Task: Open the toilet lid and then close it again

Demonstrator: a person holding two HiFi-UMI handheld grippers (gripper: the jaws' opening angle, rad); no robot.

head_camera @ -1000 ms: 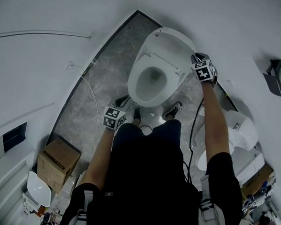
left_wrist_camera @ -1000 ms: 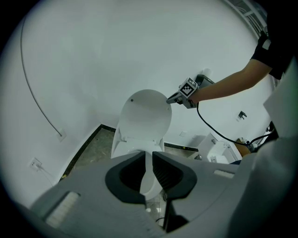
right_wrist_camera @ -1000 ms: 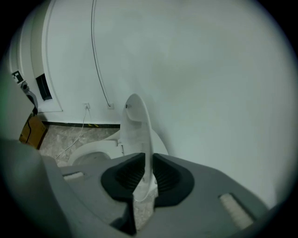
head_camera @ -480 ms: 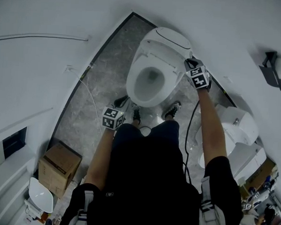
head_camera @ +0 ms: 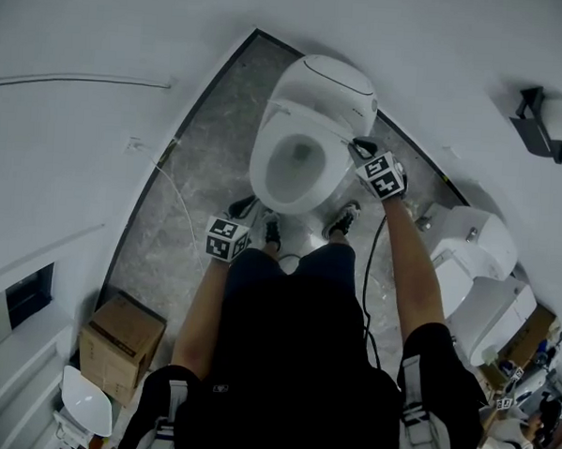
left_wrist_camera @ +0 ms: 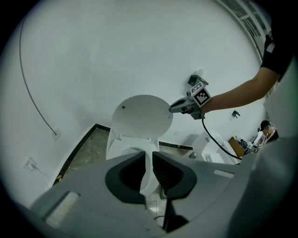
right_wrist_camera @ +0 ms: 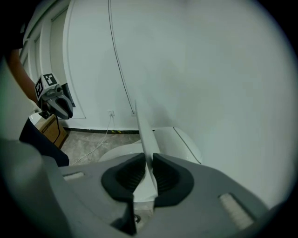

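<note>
While the person stands square in front of the toilet (head_camera: 285,186), feet at its base, the right claw (head_camera: 358,146) reaches out over the right side of the bowl and has the lid (head_camera: 328,81) by its rim. From along that claw the lid shows edge-on, a thin white blade running up between the two dark pads, which close on it from either side; the jaws have just been easing apart a little, with the rim between them. The lid is raised well clear of the seat (head_camera: 265,166), standing steep and hinged at the back against the white wall (head_camera: 103,31), so the bowl lies open to view below it.

The left claw (left_wrist_camera: 150,163) hangs low beside the person's left thigh, well away from the toilet, pointing down and forward towards it. Its jaws are drawn close together, only a slit between the pads, with nothing in them.

A thin cable (head_camera: 175,187) trails across the grey stone floor (head_camera: 221,122) to the left of the bowl. A cardboard box (head_camera: 117,337) sits further back by the left wall, and another white toilet (head_camera: 475,246) stands off to the person's right.
</note>
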